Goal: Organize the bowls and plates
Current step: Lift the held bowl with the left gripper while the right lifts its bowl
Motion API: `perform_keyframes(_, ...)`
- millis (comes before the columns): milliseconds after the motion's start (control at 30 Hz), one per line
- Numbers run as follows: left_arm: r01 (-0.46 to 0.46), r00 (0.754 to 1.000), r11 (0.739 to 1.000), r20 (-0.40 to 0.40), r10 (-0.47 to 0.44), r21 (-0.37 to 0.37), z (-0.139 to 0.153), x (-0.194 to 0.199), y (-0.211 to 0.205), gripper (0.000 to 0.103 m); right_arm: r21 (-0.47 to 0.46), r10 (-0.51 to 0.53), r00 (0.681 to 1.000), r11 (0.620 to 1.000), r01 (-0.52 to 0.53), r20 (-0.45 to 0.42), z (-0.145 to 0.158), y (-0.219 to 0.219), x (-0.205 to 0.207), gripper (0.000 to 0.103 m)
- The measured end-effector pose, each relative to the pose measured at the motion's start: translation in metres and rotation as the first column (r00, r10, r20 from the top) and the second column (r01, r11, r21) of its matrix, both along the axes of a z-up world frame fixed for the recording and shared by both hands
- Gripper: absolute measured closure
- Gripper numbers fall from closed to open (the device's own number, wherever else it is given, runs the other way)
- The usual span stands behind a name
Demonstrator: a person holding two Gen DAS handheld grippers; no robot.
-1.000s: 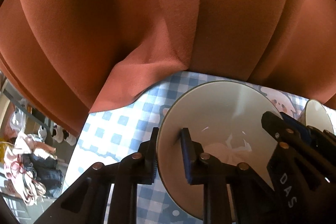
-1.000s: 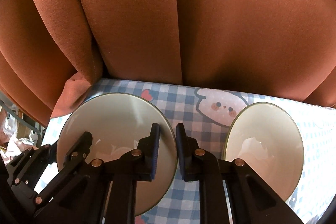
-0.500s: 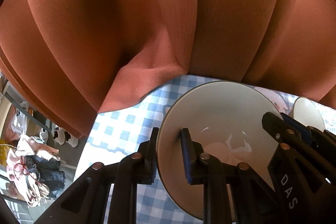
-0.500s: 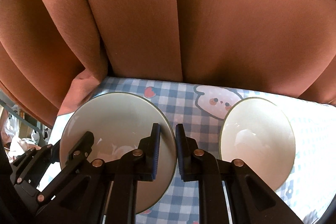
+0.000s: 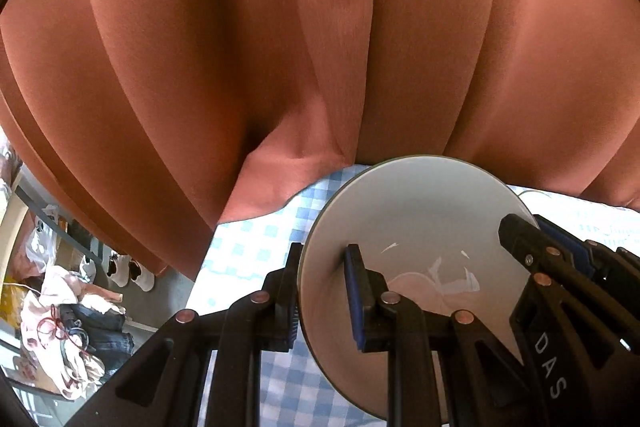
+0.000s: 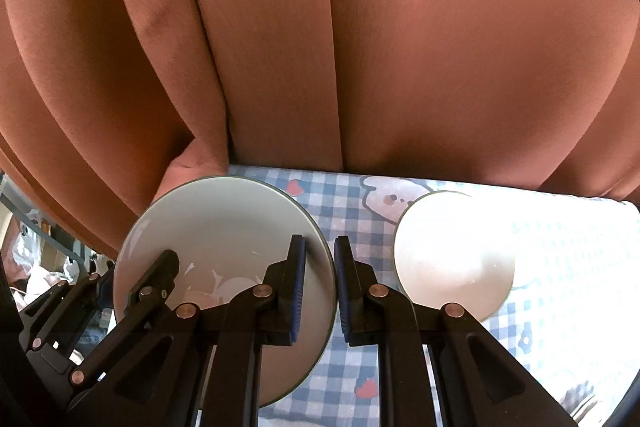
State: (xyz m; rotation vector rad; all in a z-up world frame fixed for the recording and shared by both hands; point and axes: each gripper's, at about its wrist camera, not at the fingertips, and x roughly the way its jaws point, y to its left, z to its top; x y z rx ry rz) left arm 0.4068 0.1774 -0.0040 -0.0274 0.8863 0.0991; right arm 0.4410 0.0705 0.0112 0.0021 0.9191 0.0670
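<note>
Item: bowl (image 5: 420, 227), we grip w/ L tool (image 5: 322, 291) & R tool (image 6: 320, 287), both clamped on rim. Risk: uneven pull, slip.

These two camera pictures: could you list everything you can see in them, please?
bowl: one, white, held over the tablecloth with both grippers on its rim
second bowl: one, white, on the tablecloth to the right
tablecloth: one, blue and white check with cartoon prints, under the bowls
curtain: one, rust-brown, hanging behind the table
clothes pile: mixed colours, on the floor at far left
shoes: white and black, on the floor
left hand-held gripper: black, blue pads, clamping the bowl's left rim
right hand-held gripper: black, blue pads, clamping its right rim
</note>
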Motion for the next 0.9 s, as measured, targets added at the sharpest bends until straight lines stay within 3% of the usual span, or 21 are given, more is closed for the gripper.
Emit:
perform_keyframes(467,0.097,0.993,0.995,0.073,-0.098,0.007,0.043,-0.068,-0.010,0.085,-0.004,-0.082,0.995,0.997,0.082,0.064,0.051,-0.007,-0.079,0.085)
perform_keyframes(900,0.200,0.977,0.980,0.076,-0.200,0.002,0.044,-0.137,-0.028,0.085,-0.013,-0.187,0.979,0.982,0.189,0.077,0.062,-0.021,-0.167,0.085)
